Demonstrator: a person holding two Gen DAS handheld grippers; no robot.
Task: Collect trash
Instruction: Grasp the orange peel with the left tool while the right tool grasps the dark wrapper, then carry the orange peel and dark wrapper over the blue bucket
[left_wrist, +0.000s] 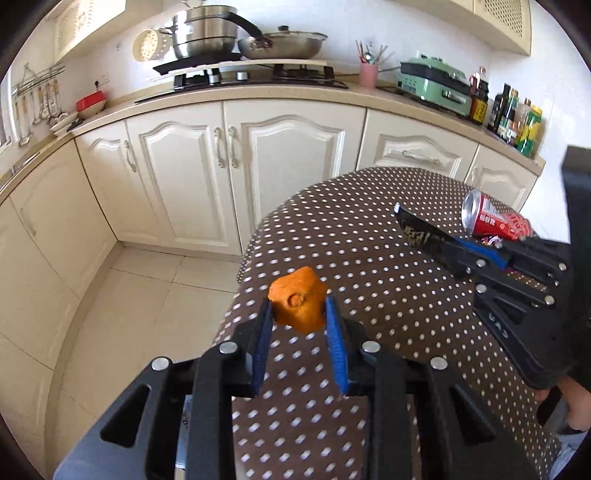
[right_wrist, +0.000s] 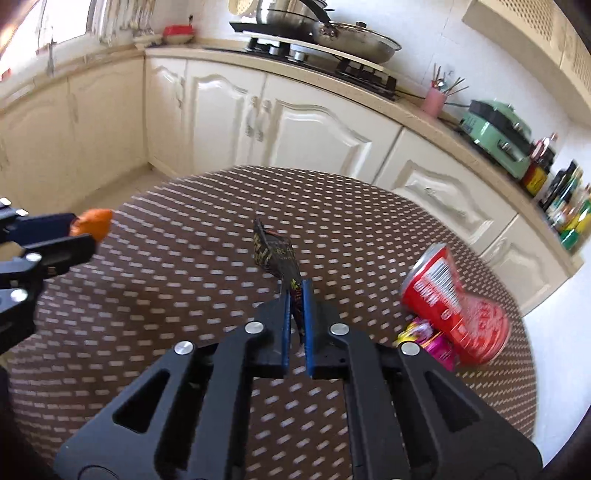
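My left gripper (left_wrist: 298, 307) is shut on a piece of orange peel (left_wrist: 297, 303), held above the near-left edge of the round table (left_wrist: 369, 266). From the right wrist view the same peel (right_wrist: 93, 222) shows at far left between the left gripper's fingers. My right gripper (right_wrist: 296, 295) is shut on a black snack wrapper (right_wrist: 275, 251) with gold print, lifted off the cloth. In the left wrist view that wrapper (left_wrist: 419, 230) sticks out of the right gripper (left_wrist: 448, 246). A crushed red can (right_wrist: 456, 306) lies on its side at the table's right, a pink-yellow wrapper (right_wrist: 424, 334) beside it.
The table wears a brown cloth with white dots. Cream cabinets (left_wrist: 236, 166) and a counter with a stove, pans (left_wrist: 280, 44), a pink utensil cup (left_wrist: 368, 72), a green appliance (left_wrist: 434, 83) and bottles (left_wrist: 517, 118) run behind. Tiled floor (left_wrist: 140, 302) lies to the left.
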